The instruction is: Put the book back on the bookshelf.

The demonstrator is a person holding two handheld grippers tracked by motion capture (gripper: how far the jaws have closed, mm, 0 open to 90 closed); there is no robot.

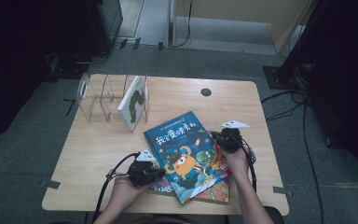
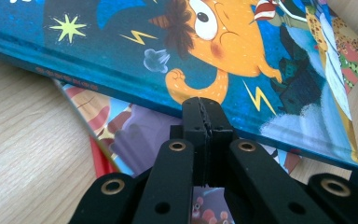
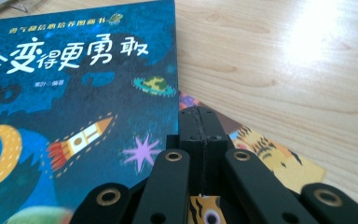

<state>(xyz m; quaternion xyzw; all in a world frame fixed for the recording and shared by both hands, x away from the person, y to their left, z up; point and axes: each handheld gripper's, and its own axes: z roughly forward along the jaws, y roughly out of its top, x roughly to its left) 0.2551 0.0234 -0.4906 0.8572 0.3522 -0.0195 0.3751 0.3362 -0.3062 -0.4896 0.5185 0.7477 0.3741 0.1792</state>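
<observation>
Dim, dark surroundings; glare on table (image 3: 307,42); close-ups soft.

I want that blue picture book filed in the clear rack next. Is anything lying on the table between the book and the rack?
Nothing visible: bare wood separates the blue picture book from the clear acrylic rack. A white picture book already leans at the rack's right end.

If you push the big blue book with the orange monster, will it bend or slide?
The blue book looks like a stiff hardcover with a thick edge, so it probably won't bend. It lies on other glossy books, so it may slide easily. It overhangs them, so pressing a corner might tip it.
</observation>
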